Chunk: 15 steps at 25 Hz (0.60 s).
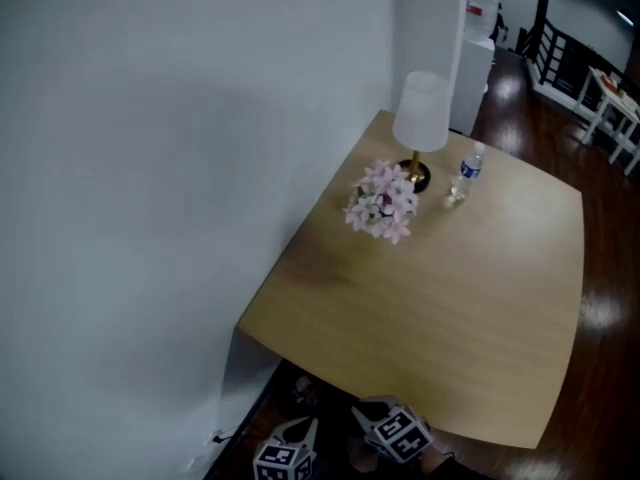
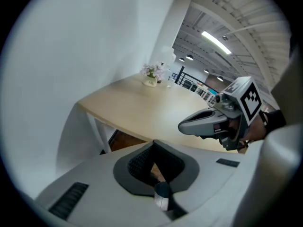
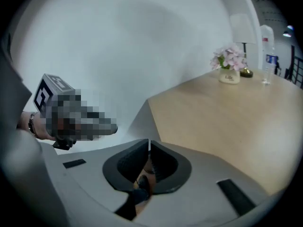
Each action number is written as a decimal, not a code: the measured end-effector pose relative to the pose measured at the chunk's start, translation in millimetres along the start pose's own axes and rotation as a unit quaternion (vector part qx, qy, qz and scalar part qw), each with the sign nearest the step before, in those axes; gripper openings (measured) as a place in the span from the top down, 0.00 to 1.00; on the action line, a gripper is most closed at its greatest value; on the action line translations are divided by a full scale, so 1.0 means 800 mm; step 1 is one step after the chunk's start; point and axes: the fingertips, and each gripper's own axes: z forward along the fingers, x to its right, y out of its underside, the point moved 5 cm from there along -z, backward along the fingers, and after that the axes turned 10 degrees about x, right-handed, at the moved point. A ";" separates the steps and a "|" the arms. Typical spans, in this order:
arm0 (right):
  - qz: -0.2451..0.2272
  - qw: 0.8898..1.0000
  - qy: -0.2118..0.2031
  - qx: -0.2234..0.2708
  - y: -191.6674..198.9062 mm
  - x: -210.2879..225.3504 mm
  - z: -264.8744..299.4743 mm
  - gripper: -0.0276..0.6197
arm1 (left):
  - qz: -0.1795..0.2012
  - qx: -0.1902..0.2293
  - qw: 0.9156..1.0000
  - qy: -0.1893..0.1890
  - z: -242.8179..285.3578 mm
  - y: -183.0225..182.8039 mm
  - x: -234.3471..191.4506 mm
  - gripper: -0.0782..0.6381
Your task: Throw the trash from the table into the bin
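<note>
No words or numbers are coming through legibly in any view. The bottle (image 1: 466,180) is wearing a blue label (image 1: 471,165), but its print is staying too small and soft to read. A red patch (image 1: 472,10) on the cooler (image 1: 473,78) is perhaps a label; no letters are showing on it. The two marker cubes (image 1: 285,458) (image 1: 395,430) are showing only black-and-white square patterns, with no letters or digits on them.
</note>
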 end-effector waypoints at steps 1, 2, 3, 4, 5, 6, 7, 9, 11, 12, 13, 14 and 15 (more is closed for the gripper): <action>0.007 1.000 0.011 0.010 0.002 0.013 -0.020 0.96 | 0.010 0.000 1.000 0.012 0.008 -0.009 0.017 0.89; 0.016 0.999 0.021 0.018 0.004 0.027 -0.041 0.96 | 0.019 -0.001 1.000 0.025 0.018 -0.018 0.036 0.89; 0.027 0.999 0.031 0.025 0.007 0.041 -0.061 0.96 | 0.029 -0.003 0.999 0.038 0.031 -0.025 0.055 0.89; 0.040 0.998 0.041 0.031 0.010 0.057 -0.081 0.96 | 0.040 -0.005 0.998 0.051 0.045 -0.031 0.074 0.89; 0.051 0.997 0.053 0.037 0.014 0.074 -0.101 0.96 | 0.050 -0.008 0.997 0.064 0.060 -0.038 0.094 0.89; 0.060 0.995 0.069 0.044 0.018 0.093 -0.122 0.96 | 0.062 -0.010 0.995 0.079 0.077 -0.045 0.115 0.89; 0.067 0.993 0.087 0.053 0.022 0.111 -0.143 0.96 | 0.073 -0.012 0.993 0.094 0.092 -0.053 0.137 0.89; 0.084 0.985 0.131 0.076 0.030 0.146 -0.191 0.96 | 0.098 -0.019 0.987 0.122 0.120 -0.068 0.183 0.89; 0.106 0.971 0.184 0.105 0.045 0.179 -0.238 0.96 | 0.125 -0.031 0.980 0.152 0.146 -0.078 0.226 0.89; 0.121 0.963 0.211 0.119 0.056 0.193 -0.260 0.96 | 0.139 -0.036 0.976 0.165 0.158 -0.082 0.243 0.89; 0.137 0.953 0.238 0.132 0.069 0.204 -0.280 0.96 | 0.154 -0.040 0.971 0.176 0.168 -0.085 0.258 0.89; 0.152 0.942 0.263 0.144 0.082 0.212 -0.299 0.96 | 0.170 -0.042 0.968 0.182 0.177 -0.089 0.268 0.89; 0.168 0.930 0.288 0.154 0.096 0.216 -0.318 0.96 | 0.186 -0.043 0.964 0.185 0.184 -0.091 0.275 0.89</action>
